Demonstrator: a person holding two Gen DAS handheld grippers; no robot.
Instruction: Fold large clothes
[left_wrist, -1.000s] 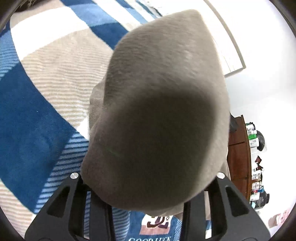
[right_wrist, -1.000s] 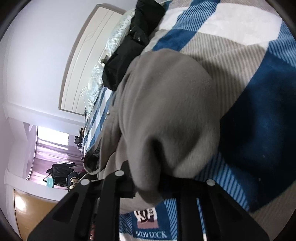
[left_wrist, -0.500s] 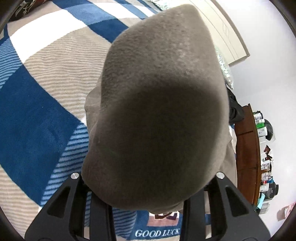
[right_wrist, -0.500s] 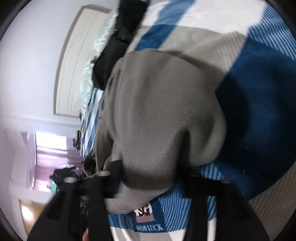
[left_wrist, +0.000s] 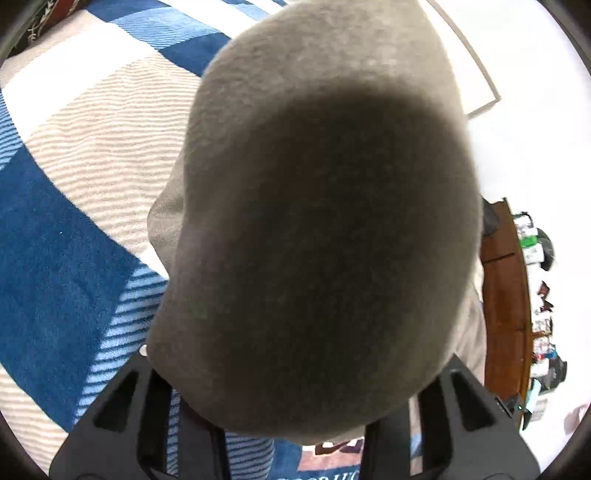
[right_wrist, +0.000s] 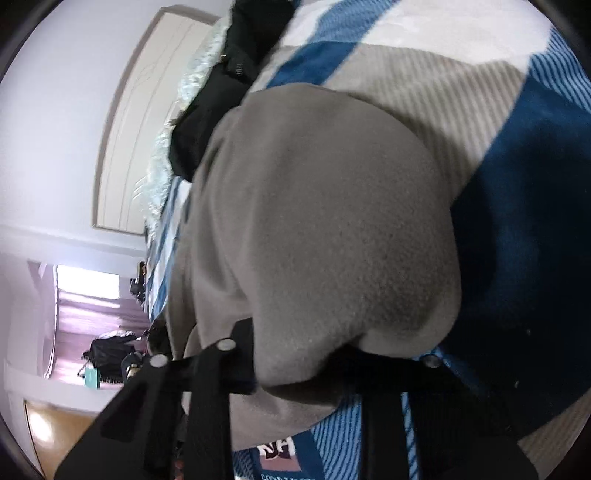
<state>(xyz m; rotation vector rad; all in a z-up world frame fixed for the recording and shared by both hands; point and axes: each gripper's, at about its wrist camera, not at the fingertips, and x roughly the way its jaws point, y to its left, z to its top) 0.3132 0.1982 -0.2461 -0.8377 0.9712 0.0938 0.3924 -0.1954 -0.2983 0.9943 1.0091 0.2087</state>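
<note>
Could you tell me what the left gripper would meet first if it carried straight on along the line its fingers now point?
Most likely the grey fleece garment itself: it bulges up between the left gripper fingers, whose jaws are closing, and fills the view ahead. Beyond it lies the blue striped blanket, though depth is unclear.

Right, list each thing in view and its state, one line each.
Grey garment: bunched up, draped over both tools, unfolded.
Left tool: closing, grey fabric between its fingers.
Right tool: closing, grey fabric between its fingers.
Blanket: spread flat under the garment.
Black clothes: piled loosely, unfolded, on the bed.
</note>
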